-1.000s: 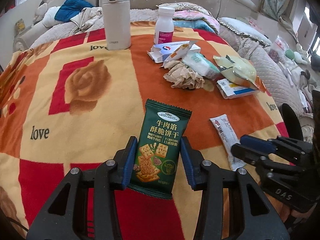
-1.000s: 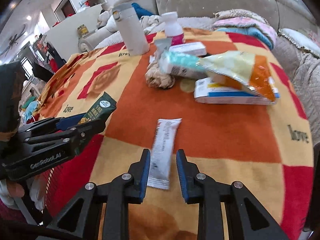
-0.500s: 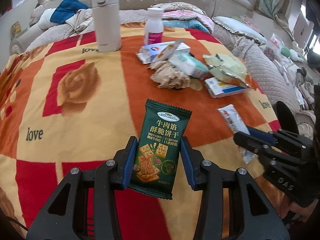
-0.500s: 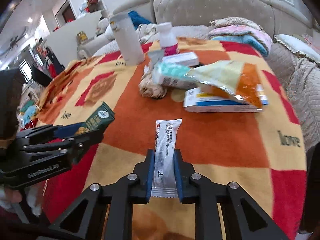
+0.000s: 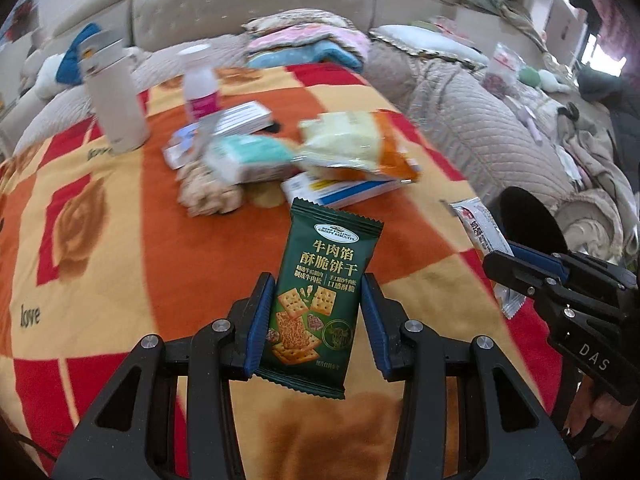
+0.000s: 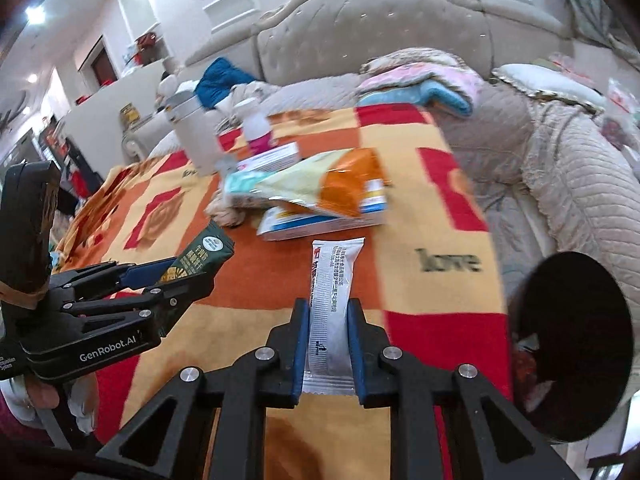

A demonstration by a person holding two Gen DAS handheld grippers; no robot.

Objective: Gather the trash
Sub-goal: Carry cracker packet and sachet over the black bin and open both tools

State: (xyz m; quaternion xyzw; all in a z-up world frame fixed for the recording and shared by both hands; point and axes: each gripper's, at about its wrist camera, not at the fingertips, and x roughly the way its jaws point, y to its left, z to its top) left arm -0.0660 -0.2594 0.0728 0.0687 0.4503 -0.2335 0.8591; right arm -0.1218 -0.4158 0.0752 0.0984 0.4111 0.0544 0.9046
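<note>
Both tongs are loaded here. The left gripper [image 5: 316, 320] is clamped on a green biscuit packet [image 5: 320, 304], blue pads pressing on both long edges, and the packet stands up out of the jaws with its printed front facing the camera, clear of the blanket [image 5: 120, 240]. The right gripper [image 6: 328, 340] is clenched tight on a slim white sachet [image 6: 332, 292] that pokes up and forward from between its pads, also lifted off the surface. Each one shows up in the other's camera too: from the left wrist the right tool sits off at the right edge with the sachet sticking out toward the middle. Right beside it is a dark round opening, maybe a trash bin [image 6: 576, 344], but I honestly can't tell what's inside. Further back on the orange, red and yellow blanket is the rest of the mess, piled close together: a yellow-orange snack bag [image 5: 356, 148] lying over a blue-and-white box [image 5: 340, 192], a teal-and-white pack [image 5: 248, 160], a crumpled tissue [image 5: 204, 196], plus a white thermos [image 5: 116, 108] and a small pink-labelled bottle [image 5: 200, 88] standing upright behind. It's all pretty motion-blurred.
</note>
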